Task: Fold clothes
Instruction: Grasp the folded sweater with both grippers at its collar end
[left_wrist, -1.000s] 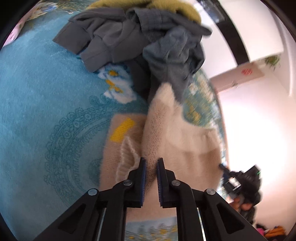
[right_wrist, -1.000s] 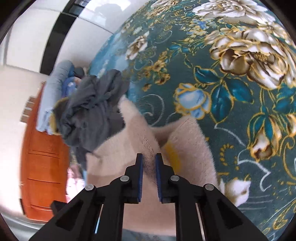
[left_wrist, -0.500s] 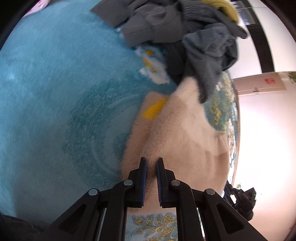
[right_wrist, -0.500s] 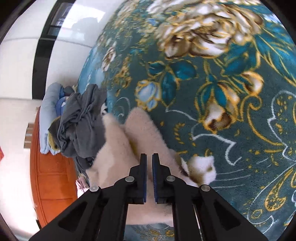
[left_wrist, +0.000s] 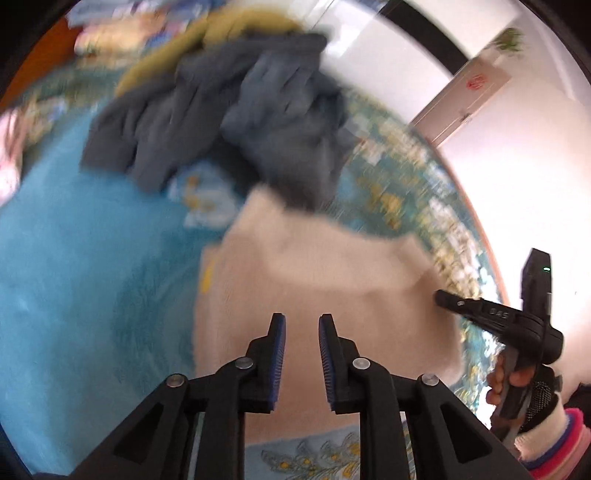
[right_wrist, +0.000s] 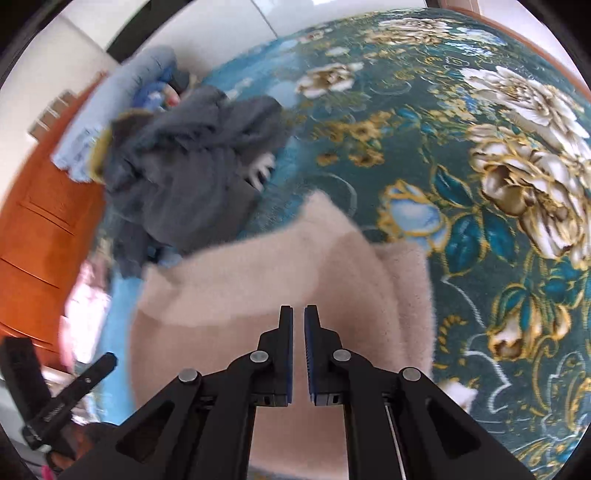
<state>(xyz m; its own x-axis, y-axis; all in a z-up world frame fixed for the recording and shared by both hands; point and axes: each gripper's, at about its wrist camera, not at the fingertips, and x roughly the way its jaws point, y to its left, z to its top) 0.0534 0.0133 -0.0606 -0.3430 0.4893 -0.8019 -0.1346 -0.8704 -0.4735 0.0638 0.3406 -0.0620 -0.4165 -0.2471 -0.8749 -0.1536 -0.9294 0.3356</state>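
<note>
Both wrist views show heavy fisheye curvature with black vignette at the corners. Left view is motion-blurred across the grey clothes pile and beige sweater, with the white wall at right blown out to glare; only the left gripper is sharp. Right view is evenly daylit, floral carpet crisp, blur limited to the pile at left, soft shadows.

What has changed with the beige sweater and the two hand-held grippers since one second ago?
The left hand-held gripper has opened and let go of the beige sweater, which now lies spread flat on the floral blanket. The right hand-held gripper also appears to have released it, its jaws nearly closed on nothing. The pile of grey clothes stayed behind the sweater.
</note>
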